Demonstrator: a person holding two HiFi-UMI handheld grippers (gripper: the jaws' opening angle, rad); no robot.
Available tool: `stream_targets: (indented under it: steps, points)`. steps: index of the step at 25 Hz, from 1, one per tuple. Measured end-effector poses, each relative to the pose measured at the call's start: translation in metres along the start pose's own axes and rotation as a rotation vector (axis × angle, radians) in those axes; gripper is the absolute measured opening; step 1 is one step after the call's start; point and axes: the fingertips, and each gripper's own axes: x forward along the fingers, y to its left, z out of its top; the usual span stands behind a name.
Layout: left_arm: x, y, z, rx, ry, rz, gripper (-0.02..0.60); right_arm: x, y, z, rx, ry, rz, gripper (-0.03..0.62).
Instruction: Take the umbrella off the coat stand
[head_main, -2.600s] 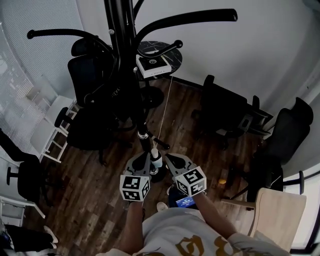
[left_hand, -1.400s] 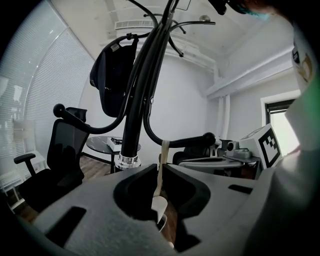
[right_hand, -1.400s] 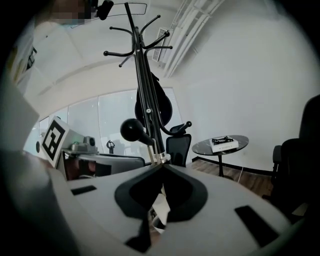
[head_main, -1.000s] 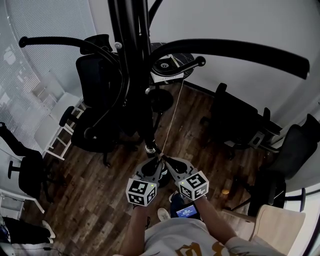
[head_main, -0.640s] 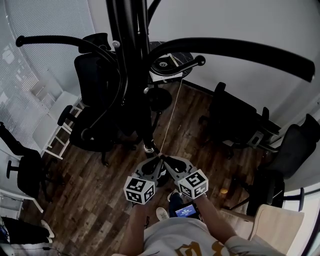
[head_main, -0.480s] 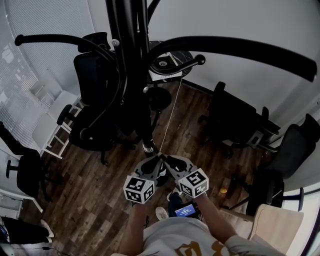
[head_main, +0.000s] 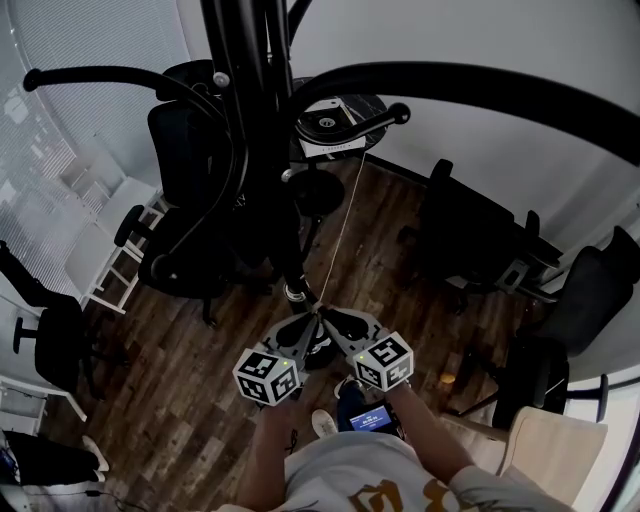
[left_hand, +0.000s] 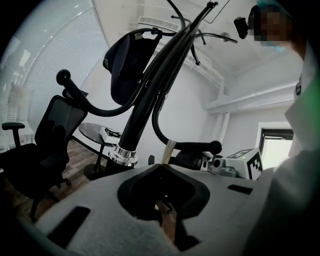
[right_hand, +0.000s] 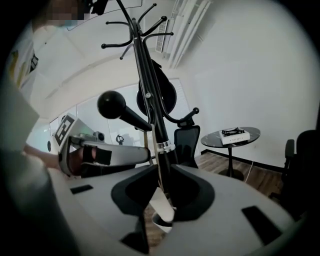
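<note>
A black coat stand (head_main: 240, 90) rises past my head, its curved hook arms spreading out. A closed black umbrella (head_main: 272, 215) lies along the pole, its silver-ringed end (head_main: 293, 292) pointing at my grippers. A thin pale strap (head_main: 340, 220) runs taut from a knobbed hook (head_main: 398, 112) down to them. My left gripper (head_main: 308, 318) is shut on that strap (left_hand: 167, 149) just below the hook. My right gripper (head_main: 326, 316) is shut on the umbrella's end, its white cap (right_hand: 163, 211) sitting in the hollow behind the jaws (right_hand: 161, 170).
Black office chairs (head_main: 465, 235) ring the stand on the wooden floor. A round dark table with a white box (head_main: 330, 125) stands behind the pole. White steps (head_main: 100, 260) are at the left, a pale wooden chair (head_main: 555, 430) at the lower right. A dark cap-like thing (left_hand: 125, 65) hangs on the stand.
Both grippers have drawn together round the umbrella's end, and its white cap no longer shows in the head view. In the last half second the left gripper shifted slightly left.
</note>
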Motion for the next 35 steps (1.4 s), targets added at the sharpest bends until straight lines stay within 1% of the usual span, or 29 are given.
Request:
stream_targets:
  steps: [2,6,14,19,23,28,32,35]
  points:
    - [0.0,0.0,0.0,0.003,0.006,0.0,0.024,0.001,0.001,0.001,0.004,-0.006,0.007,0.072]
    - [-0.004,0.002,0.001,-0.047,-0.007,-0.008,0.023,0.001,0.001,0.006,0.023,-0.018,0.025,0.072]
    - [-0.009,0.001,0.003,-0.05,-0.004,-0.003,0.023,0.004,0.01,0.017,0.023,-0.047,0.083,0.072]
    - [-0.01,0.001,0.003,-0.049,0.003,-0.008,0.023,0.012,0.012,0.014,0.041,-0.027,0.083,0.069]
    - [-0.01,0.002,0.003,-0.049,0.006,-0.007,0.023,0.017,0.007,0.012,0.056,-0.018,0.065,0.066]
    - [-0.011,0.003,0.003,-0.054,0.008,-0.007,0.023,0.019,0.01,0.013,0.063,-0.025,0.083,0.026]
    - [-0.011,0.003,0.004,-0.055,0.009,-0.006,0.023,0.019,0.012,0.013,0.052,-0.028,0.072,0.018]
    - [-0.011,0.003,0.004,-0.062,0.006,-0.008,0.023,0.018,0.01,0.014,0.091,-0.041,0.07,0.017]
